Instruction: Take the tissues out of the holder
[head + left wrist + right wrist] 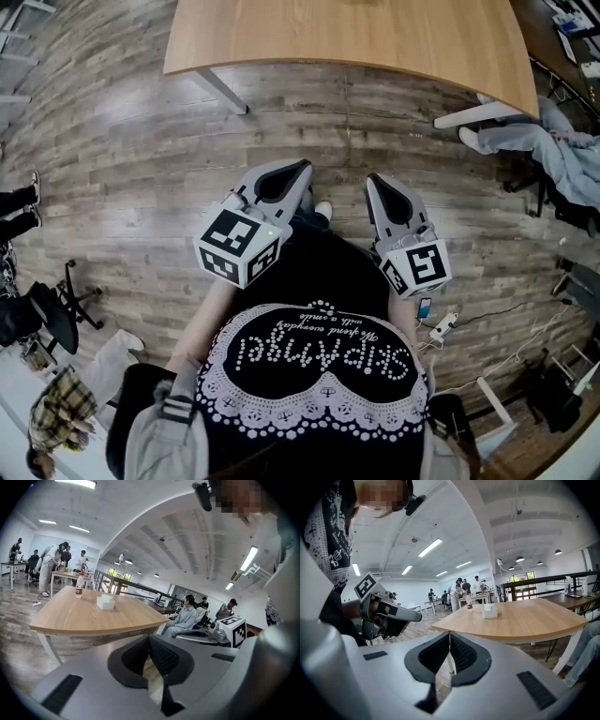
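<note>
On the light wooden table [93,616]: small white tissue holder [105,602], tissue poking up, near a red-labelled clear bottle [79,585]
Left gripper [150,638]: grey jaws clenched on nothing; well short of the table
Right gripper [450,633]: jaws pressed together, empty; held beside the left one

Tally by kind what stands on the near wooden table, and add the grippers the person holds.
Tissue holder: 1
Bottle: 1
Grippers: 2, the left gripper and the right gripper
Total: 4
</note>
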